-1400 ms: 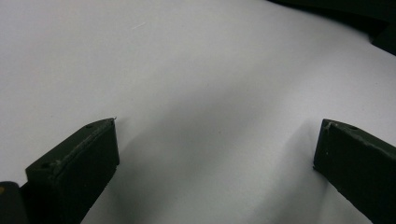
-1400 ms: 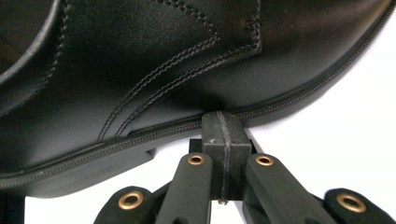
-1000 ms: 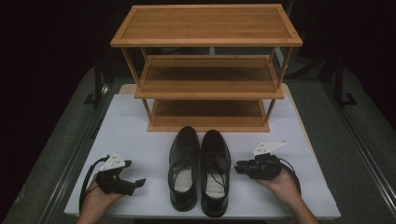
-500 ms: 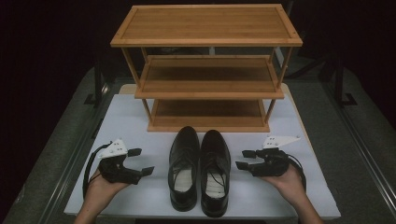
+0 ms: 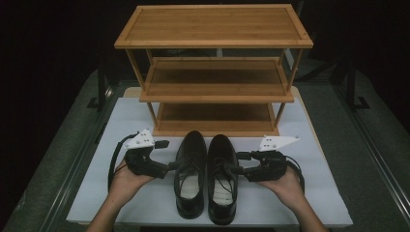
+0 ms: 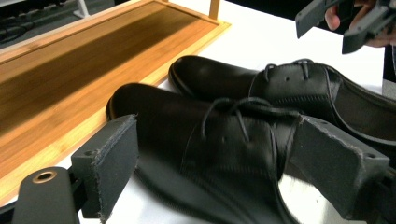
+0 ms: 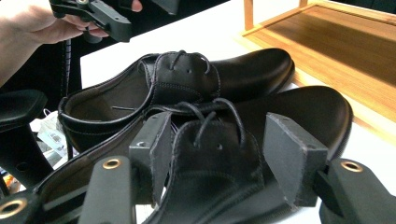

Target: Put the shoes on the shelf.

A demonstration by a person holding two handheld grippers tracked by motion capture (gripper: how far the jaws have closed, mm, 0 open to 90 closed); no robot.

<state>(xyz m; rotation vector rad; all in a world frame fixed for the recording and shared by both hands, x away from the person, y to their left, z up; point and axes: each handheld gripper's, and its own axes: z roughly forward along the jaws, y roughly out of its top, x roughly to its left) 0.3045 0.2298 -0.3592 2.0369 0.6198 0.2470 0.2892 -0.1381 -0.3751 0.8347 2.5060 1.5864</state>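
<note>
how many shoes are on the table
2. The left shoe and the right shoe lie side by side on the white table, toes toward the wooden rack, whose shelves look bare.

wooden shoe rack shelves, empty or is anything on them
Empty. All three shelves of the three-tier wooden shoe rack show bare wood; the pair of black leather lace-up shoes stands on the white table in front.
</note>
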